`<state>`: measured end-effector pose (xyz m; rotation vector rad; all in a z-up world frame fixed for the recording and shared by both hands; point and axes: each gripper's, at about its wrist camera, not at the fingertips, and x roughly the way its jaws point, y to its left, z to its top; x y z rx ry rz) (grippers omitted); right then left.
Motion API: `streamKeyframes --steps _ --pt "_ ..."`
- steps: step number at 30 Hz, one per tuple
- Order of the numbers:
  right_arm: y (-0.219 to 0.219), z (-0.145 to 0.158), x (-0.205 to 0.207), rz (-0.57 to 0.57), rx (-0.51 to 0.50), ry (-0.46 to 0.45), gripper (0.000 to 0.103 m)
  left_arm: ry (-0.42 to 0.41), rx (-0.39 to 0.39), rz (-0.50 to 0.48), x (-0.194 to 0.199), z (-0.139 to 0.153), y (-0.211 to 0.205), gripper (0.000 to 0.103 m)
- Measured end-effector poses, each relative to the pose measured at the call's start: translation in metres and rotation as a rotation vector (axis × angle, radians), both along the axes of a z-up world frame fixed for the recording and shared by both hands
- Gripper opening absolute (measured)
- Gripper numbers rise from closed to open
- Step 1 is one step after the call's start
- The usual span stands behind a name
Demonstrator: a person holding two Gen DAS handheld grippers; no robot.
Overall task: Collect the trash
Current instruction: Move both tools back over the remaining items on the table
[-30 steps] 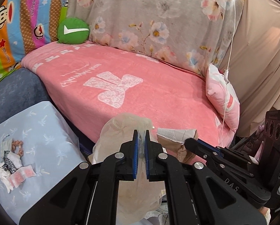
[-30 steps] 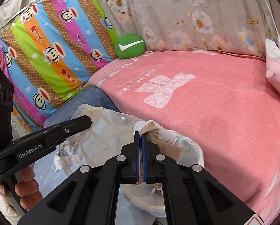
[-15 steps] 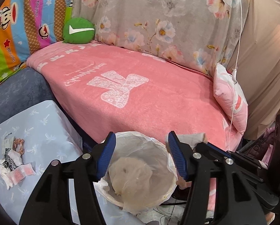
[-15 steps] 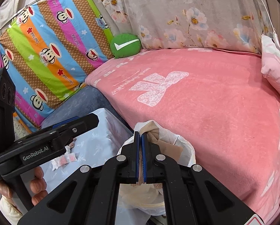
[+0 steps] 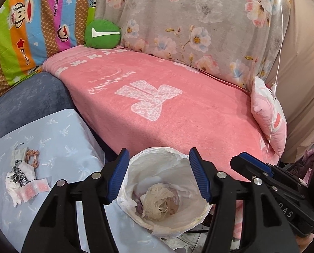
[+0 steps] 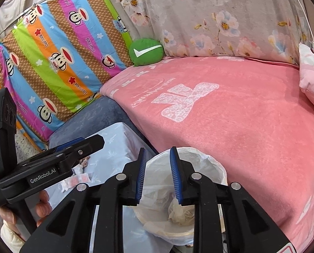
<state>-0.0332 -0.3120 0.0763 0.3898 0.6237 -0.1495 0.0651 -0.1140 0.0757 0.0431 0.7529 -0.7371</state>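
Observation:
A trash bin lined with a white plastic bag [image 5: 190, 213] stands by the pink bed; crumpled pale trash [image 5: 159, 200] lies inside. My left gripper [image 5: 158, 177] is open and empty, right above the bin. My right gripper [image 6: 157, 176] is open and empty over the same bin [image 6: 207, 168], where the crumpled trash [image 6: 181, 210] shows. A small pile of trash [image 5: 24, 175], wrappers and tissues, lies on the light blue table cover [image 5: 58, 143] to the left. The pile [image 6: 78, 179] shows partly behind the left gripper's body in the right wrist view.
The pink blanket [image 5: 167, 109] covers the bed behind the bin. A green round cushion [image 5: 102, 34] and a pink pillow [image 5: 270, 118] lie on it. A white cord [image 5: 277, 63] hangs at the right. A grey-blue seat [image 5: 24, 101] is at the left.
Both grippers opened: the left first, letting the pale bag fall into the bin, then the right, letting its brown paper trash fall. The bin's inside came into view.

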Motion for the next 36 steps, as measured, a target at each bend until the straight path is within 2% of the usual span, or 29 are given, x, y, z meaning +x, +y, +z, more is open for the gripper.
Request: streamKeyframes --steps 3,7,20,24,36 --pt "0.004 0.0 0.001 0.006 0.009 -0.004 0.03 0.006 -0.001 0.014 0.003 -0.003 0.006 0.057" --pt "0.013 -0.003 0.004 0.025 0.011 -0.001 0.032 0.013 0.004 0.051 0.007 -0.009 0.019 0.067" --pt "0.064 -0.02 0.026 0.13 0.015 0.042 0.04 0.046 0.027 0.175 0.02 -0.032 0.075 0.067" --pt "0.085 -0.026 0.036 0.167 0.007 0.059 0.045 0.056 0.031 0.225 0.027 -0.039 0.097 0.072" --pt "0.144 -0.028 0.071 0.271 -0.012 0.077 0.045 0.077 0.03 0.349 0.048 -0.05 0.166 0.075"
